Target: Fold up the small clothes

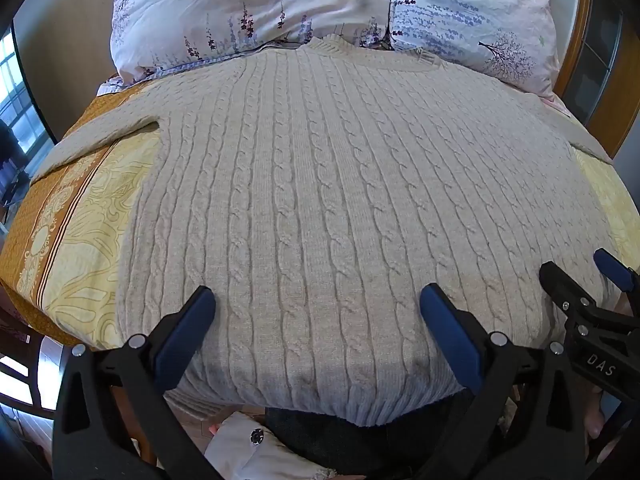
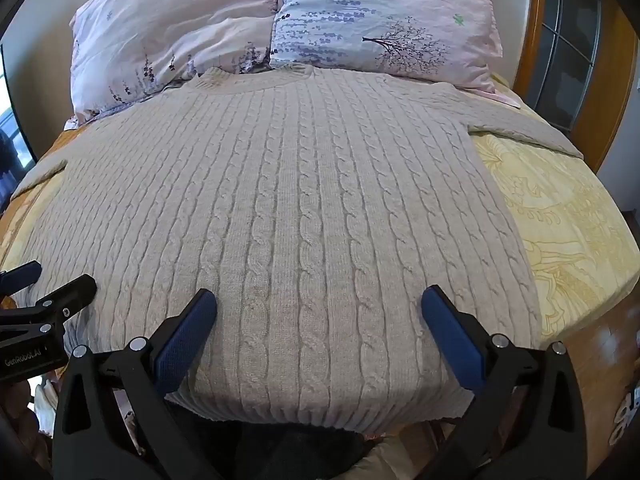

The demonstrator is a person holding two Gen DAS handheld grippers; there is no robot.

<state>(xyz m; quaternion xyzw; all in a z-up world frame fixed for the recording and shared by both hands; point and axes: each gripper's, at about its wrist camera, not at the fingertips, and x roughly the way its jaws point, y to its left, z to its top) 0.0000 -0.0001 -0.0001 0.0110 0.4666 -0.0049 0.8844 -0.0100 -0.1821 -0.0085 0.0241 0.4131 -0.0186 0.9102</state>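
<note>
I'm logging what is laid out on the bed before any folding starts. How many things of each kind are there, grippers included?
Sweaters: 1, the beige cable-knit sweater, spread flat
Pillows: 2, the left pillow and the right pillow
Grippers: 2, the left gripper and the right gripper, both open
Total: 5

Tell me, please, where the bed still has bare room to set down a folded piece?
Bare sheet right of the sweater, below its right sleeve; a narrower strip on its left. The pillows crowd the head.
</note>
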